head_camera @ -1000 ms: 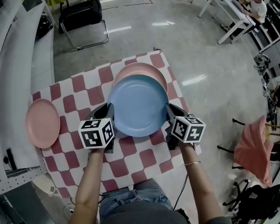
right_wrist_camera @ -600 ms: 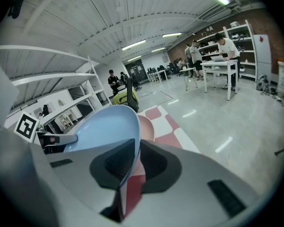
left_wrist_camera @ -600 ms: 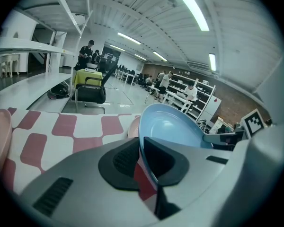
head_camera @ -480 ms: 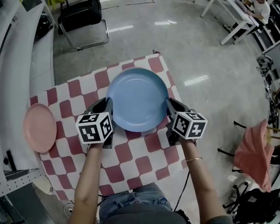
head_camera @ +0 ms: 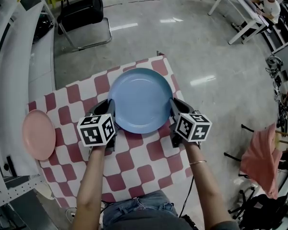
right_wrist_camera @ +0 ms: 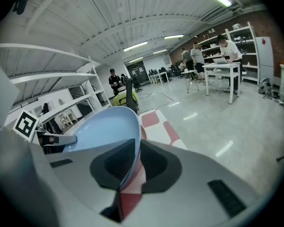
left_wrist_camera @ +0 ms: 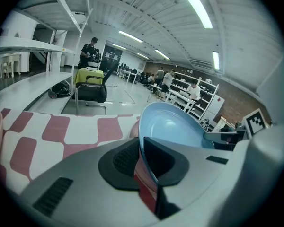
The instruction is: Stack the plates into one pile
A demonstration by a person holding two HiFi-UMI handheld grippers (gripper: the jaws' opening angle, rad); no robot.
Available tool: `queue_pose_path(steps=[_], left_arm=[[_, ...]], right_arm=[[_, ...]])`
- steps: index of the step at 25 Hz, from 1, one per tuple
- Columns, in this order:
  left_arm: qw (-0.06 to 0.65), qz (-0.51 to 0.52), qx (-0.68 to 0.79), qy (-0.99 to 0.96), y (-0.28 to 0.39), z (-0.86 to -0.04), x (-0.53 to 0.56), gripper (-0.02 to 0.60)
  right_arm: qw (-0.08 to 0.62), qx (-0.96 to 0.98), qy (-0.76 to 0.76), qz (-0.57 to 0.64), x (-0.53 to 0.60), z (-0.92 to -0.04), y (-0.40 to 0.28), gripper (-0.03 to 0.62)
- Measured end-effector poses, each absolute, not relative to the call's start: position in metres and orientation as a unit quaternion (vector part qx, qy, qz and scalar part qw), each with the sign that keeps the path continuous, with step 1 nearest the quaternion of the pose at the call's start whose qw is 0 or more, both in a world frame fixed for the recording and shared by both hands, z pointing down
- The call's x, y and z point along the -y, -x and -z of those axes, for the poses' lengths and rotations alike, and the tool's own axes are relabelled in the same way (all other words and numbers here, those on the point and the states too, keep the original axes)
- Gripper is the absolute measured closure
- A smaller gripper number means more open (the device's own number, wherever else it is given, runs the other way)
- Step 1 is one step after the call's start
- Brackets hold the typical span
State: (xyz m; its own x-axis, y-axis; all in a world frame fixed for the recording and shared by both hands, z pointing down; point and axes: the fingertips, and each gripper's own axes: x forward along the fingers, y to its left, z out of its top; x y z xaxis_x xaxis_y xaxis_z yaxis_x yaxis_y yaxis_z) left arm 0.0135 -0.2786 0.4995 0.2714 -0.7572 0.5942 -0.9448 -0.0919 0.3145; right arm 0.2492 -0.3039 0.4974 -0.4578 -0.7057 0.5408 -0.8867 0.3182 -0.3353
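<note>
The blue plate (head_camera: 140, 99) is near the far edge of the tabletop (head_camera: 134, 162), about midway between its left and right edges. Both claws are clamped on it: the left gripper (head_camera: 109, 115) holds the near-left part of the rim and the right gripper (head_camera: 174, 111) the near-right part. In each gripper view the thin rim runs between the two pads, which press on it. I cannot tell whether the plate already rests on something or hangs a little above. In the left gripper view a pink edge (left_wrist_camera: 133, 129) shows just beside the blue rim, low down. I judge it is another plate under the blue one, so this part of the pile seems nearly made. One pink plate (head_camera: 38, 134) lies alone at the left edge of the tabletop, well apart from the blue one. As I judge it, what is left is to release the blue plate and then bring this pink plate to the pile
</note>
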Motion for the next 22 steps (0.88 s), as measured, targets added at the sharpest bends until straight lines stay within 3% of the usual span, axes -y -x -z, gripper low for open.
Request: queue_pose_path(steps=[22], left_arm=[[0.324,-0.171,0.588,-0.721,-0.01,-0.519,0.287,0.532]], right_arm=[[0.194,0.807,-0.492,-0.26,0.311,-0.515,-0.243,0.546]])
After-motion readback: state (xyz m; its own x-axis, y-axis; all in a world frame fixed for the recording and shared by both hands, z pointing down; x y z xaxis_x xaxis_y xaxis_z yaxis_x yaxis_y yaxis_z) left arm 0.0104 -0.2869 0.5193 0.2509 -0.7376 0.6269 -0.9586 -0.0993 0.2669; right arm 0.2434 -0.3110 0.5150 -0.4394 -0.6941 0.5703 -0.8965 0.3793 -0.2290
